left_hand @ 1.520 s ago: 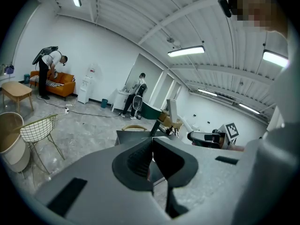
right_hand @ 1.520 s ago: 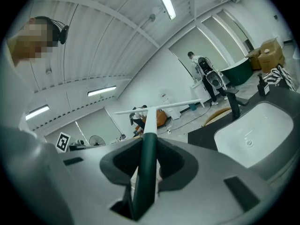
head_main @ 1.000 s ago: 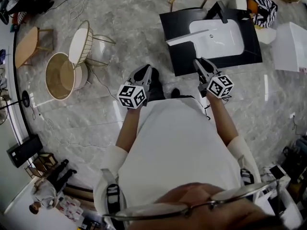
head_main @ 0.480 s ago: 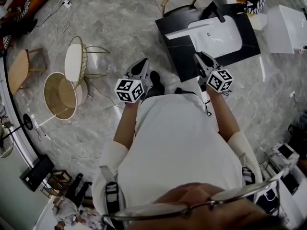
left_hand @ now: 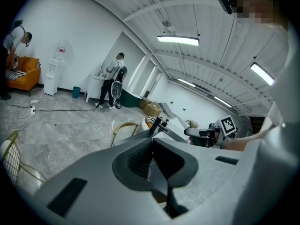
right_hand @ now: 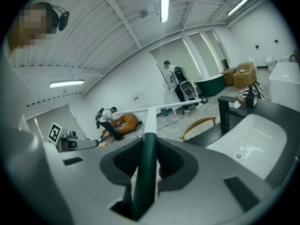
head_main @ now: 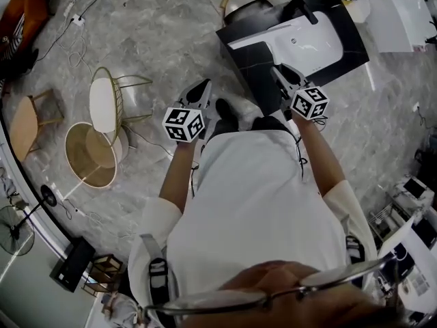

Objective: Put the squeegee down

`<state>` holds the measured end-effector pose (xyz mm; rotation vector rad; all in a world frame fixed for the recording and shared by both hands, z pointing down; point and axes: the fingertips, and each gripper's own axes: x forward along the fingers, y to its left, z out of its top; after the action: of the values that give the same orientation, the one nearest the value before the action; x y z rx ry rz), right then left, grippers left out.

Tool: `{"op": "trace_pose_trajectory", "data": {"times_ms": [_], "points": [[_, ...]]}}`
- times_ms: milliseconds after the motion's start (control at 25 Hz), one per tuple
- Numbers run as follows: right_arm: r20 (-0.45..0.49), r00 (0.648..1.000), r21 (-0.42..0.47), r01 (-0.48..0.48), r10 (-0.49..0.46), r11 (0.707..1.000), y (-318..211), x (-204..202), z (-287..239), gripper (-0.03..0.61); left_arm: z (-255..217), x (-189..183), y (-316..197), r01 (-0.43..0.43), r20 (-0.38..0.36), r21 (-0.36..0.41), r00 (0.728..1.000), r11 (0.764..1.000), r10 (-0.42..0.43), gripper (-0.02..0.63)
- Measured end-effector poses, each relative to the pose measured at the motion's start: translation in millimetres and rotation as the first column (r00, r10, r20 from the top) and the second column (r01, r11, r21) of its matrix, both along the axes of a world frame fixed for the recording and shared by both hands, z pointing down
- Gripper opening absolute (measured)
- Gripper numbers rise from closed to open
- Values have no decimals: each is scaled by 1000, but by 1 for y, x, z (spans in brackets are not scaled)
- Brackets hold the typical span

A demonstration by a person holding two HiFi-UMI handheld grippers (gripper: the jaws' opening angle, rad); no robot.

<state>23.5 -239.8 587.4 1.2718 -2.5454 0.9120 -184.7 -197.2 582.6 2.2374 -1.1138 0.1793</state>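
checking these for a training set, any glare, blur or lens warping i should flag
Head view: strong fisheye bend, the glossy floor streaked with reflections, and the glasses at the bottom edge are soft. Left gripper view: dark round vignette, with the ceiling light blown white. Right gripper view: same vignette, the light strip glares, the squeegee is fairly sharp, and the roof beams bow.

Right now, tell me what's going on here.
A person holds a two-jaw gripper in each hand. The right gripper is clamped on the dark green handle of a white T-shaped squeegee, holding it out beside a white basin in a black countertop. The left gripper is shut and empty. The squeegee is not yet down.
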Motion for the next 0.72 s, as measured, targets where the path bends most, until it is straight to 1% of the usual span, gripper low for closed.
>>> {"op": "trace_pose_trajectory", "data": {"times_ms": [160,280,480,720], "points": [[-35,999,-25,-18,17,1000,-16,-1,18,101,14,-4,-14,-30,13,-18,999,999,30,5],[-69,998,-40,-18,15,999,-27,-1,30,100,26,-6,-20,-20,14,-40,1000,999,21,5],[-120,993,-62,-4,-3,998,-49,4,55,100,33,8,-25,-18,16,-50,1000,999,19,5],[-182,983,-130,9,-33,991,-62,8,99,100,35,22,-30,42,-6,-69,999,997,-43,5]]}}
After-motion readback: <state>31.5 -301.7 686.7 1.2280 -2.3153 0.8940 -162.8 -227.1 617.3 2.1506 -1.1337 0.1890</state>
